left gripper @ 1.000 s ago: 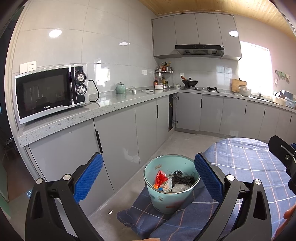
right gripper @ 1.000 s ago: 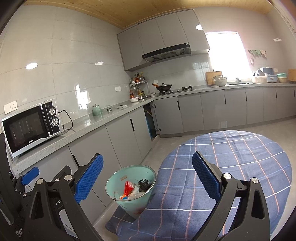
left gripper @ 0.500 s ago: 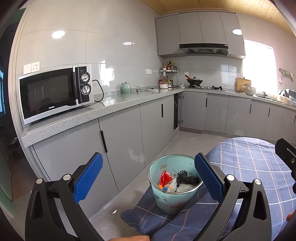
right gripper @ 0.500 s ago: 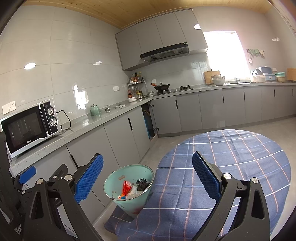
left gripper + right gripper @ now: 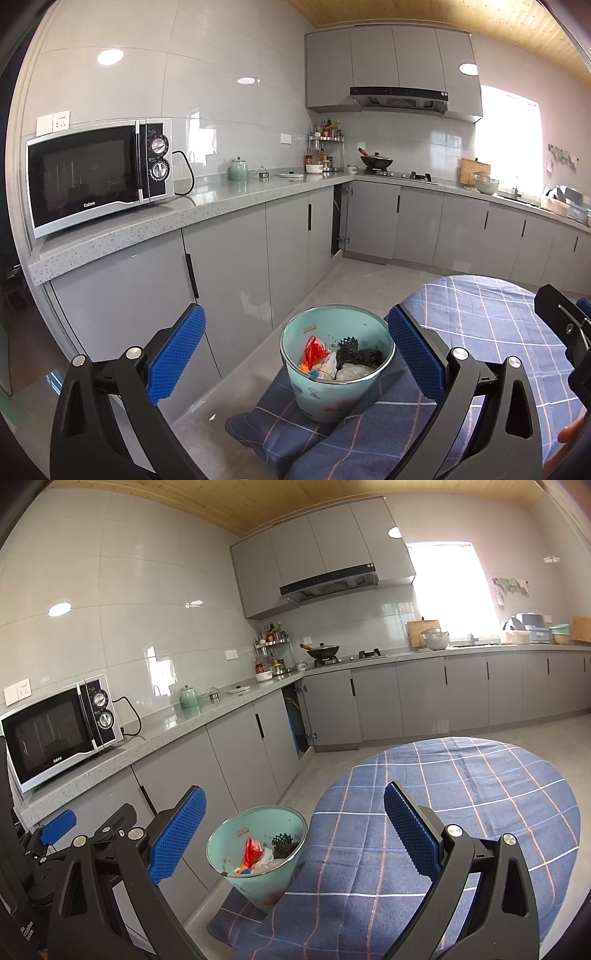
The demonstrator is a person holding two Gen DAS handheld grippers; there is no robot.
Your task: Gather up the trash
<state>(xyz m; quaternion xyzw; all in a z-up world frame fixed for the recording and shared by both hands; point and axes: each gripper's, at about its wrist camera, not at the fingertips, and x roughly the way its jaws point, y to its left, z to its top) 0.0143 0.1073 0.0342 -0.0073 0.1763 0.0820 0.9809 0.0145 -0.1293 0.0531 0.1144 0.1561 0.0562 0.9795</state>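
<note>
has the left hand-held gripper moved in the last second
Yes. In the left wrist view the microwave and trash bin have slid rightward, so the left hand-held gripper has swung slightly left; its jaws stay wide open.

Two wrist fisheyes, both held high over the table edge and looking down-forward into the kitchen.

The left view looks out between the left gripper's blue pads, close above the bin, with the microwave big on its left. The right view sits farther back and more to the right, so its bin is smaller and lower left, and more tablecloth fills it. Both share the bin, the counter, the stove corner and the window, and each catches a bit of the other gripper at its edge.
</note>
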